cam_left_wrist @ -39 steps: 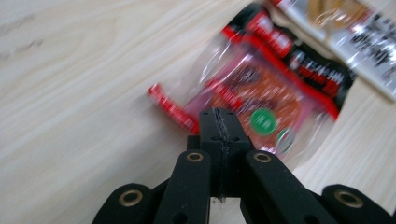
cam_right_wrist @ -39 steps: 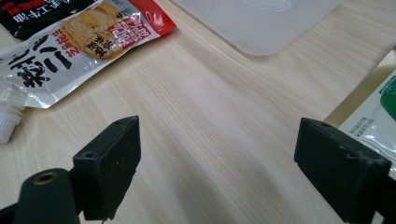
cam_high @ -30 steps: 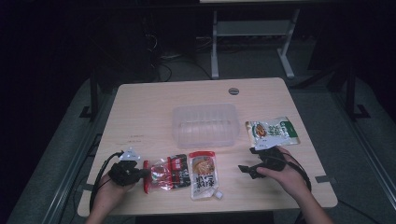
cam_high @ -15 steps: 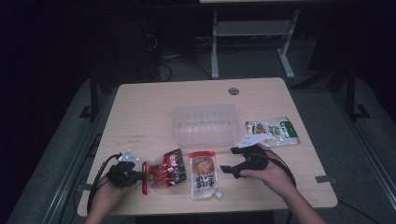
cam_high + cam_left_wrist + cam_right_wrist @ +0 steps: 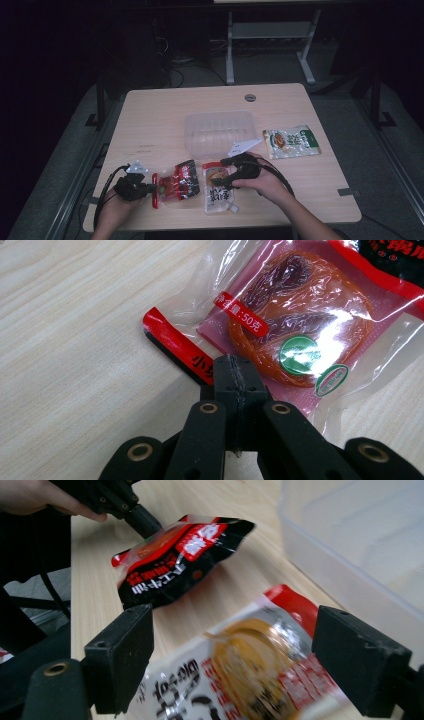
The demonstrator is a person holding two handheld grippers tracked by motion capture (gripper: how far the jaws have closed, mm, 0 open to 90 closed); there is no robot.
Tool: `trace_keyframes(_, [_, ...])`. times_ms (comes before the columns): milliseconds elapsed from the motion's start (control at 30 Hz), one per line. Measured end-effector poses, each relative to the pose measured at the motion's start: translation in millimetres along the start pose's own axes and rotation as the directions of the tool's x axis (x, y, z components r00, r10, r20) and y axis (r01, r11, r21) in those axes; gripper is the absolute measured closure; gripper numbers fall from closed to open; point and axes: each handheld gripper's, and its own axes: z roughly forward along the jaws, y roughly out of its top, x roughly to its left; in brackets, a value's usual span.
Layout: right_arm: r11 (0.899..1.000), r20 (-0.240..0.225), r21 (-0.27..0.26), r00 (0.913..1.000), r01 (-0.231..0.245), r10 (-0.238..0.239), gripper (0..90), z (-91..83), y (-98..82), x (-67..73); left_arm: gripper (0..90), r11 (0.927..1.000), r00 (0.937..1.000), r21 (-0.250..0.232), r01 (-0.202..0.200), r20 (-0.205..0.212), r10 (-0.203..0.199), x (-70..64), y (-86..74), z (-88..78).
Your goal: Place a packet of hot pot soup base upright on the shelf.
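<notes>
Tongs on the right (image 5: 226,162) have swung from the green packet (image 5: 291,141) to gape over the white pouch (image 5: 218,187); left tongs (image 5: 234,371) pinch the red packet (image 5: 295,325) on the counter (image 5: 165,120).

Middle of your high view, you've got a clear plastic tub (image 5: 220,132) sitting on the light wood table (image 5: 160,115). Right of it, near the table's right edge, a green and white packet (image 5: 291,142) lies flat. Top center there's a grey round grommet (image 5: 250,97), and a white metal stand (image 5: 270,35) behind on the floor.
</notes>
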Motion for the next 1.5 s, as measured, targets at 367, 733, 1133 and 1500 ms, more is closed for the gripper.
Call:
trace_keyframes(367, [0.999, -0.074, 0.036, 0.9968, -0.025, 0.028, 19.3, 38.3, 9.4, 3.4, 89.8, 1.0, 1.0, -0.003, 0.008, 0.002, -0.008, 0.1, -0.5, -0.1])
trace_keyframes(733, [0.997, -0.108, 0.045, 0.9921, -0.059, 0.064, 19.7, 65.3, 15.5, 6.3, 89.8, 0.9999, 0.9999, -0.006, 0.014, 0.004, -0.014, 0.4, -1.0, -0.1])
trace_keyframes(1133, [0.995, -0.144, 0.067, 0.9863, -0.071, 0.08, 23.9, 87.4, 19.3, 11.8, 89.8, 0.9998, 0.9998, -0.009, 0.02, 0.002, -0.02, 0.5, -1.5, -0.1])
trace_keyframes(1500, [0.997, -0.181, 0.063, 0.9822, -0.041, 0.051, 47.1, 99.8, 26.1, 22.1, 89.9, 0.9991, 0.9991, -0.012, 0.041, -0.004, -0.041, -1.2, -2.2, -0.3])
